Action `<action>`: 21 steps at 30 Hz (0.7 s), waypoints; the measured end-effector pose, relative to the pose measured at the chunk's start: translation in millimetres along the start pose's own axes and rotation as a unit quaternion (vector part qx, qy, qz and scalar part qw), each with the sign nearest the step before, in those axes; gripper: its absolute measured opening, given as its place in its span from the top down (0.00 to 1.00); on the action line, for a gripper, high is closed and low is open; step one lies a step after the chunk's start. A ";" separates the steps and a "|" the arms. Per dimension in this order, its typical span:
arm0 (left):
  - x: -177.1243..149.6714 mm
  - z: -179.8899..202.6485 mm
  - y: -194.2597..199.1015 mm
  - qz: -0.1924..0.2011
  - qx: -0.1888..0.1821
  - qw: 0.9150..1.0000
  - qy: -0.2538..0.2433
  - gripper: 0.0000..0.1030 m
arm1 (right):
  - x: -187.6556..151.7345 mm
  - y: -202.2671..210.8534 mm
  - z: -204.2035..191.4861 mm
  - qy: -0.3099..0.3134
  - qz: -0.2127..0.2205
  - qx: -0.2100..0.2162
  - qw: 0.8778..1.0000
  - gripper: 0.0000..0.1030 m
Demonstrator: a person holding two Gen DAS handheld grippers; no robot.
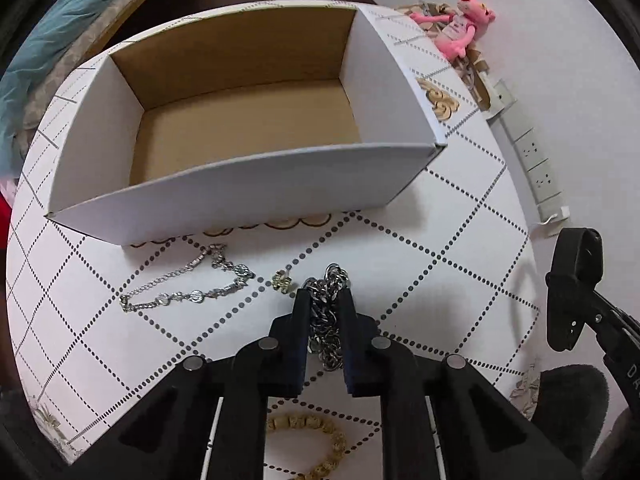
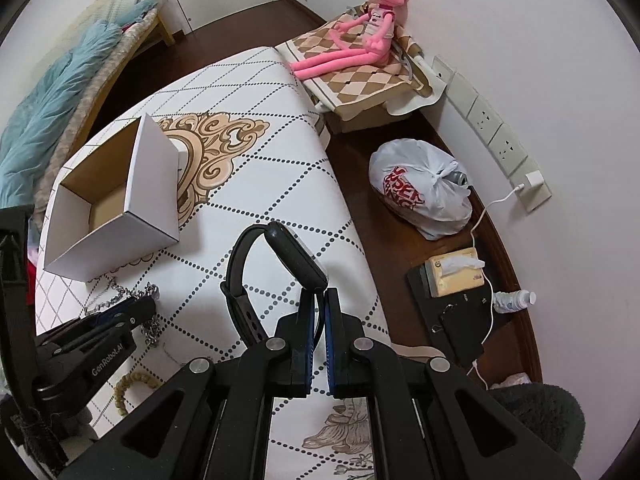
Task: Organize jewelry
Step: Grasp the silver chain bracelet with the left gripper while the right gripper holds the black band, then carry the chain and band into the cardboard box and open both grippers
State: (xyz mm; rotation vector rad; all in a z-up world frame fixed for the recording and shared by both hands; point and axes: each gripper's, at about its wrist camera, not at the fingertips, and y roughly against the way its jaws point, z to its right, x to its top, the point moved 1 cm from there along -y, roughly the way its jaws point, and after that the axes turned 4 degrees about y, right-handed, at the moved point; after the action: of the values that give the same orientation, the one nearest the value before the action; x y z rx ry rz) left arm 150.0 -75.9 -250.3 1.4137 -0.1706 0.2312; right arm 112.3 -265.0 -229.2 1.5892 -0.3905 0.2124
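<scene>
An open white cardboard box (image 1: 248, 184) with a brown inside stands on the patterned table; it also shows in the right wrist view (image 2: 120, 224). My left gripper (image 1: 325, 300) is shut on a heavy silver chain (image 1: 326, 316) low over the table. A thin silver bracelet (image 1: 188, 284) and a small gold earring (image 1: 282, 280) lie to its left. A beaded bracelet (image 1: 320, 436) lies under the gripper. My right gripper (image 2: 319, 300) is shut on the strap of a black smart band (image 2: 280, 268), held above the table; the band also shows in the left wrist view (image 1: 576, 284).
The table (image 2: 260, 184) ends at its right edge. On the floor beyond it are a white plastic bag (image 2: 424, 192), a tissue box (image 2: 456, 272) and a small bottle (image 2: 512, 300). A pink plush toy (image 2: 368, 32) sits on a checkered cloth. Wall sockets (image 2: 496, 136) run along the wall.
</scene>
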 end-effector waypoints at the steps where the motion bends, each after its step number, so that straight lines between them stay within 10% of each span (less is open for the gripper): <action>1: 0.2 -3.2 5.4 0.005 -0.005 1.000 0.000 0.90 | 0.9 1.1 0.0 -0.001 0.002 0.000 1.000 0.95; 21: 12.8 -52.2 149.1 0.108 -0.097 0.989 0.001 0.90 | 36.1 65.5 -50.7 0.035 0.051 0.085 0.994 0.95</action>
State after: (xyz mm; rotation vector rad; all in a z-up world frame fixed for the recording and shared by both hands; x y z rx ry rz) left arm 122.6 -2.6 -112.4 1.2007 -0.3370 0.3838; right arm 126.2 -220.2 -152.1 1.7261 -0.4076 0.3871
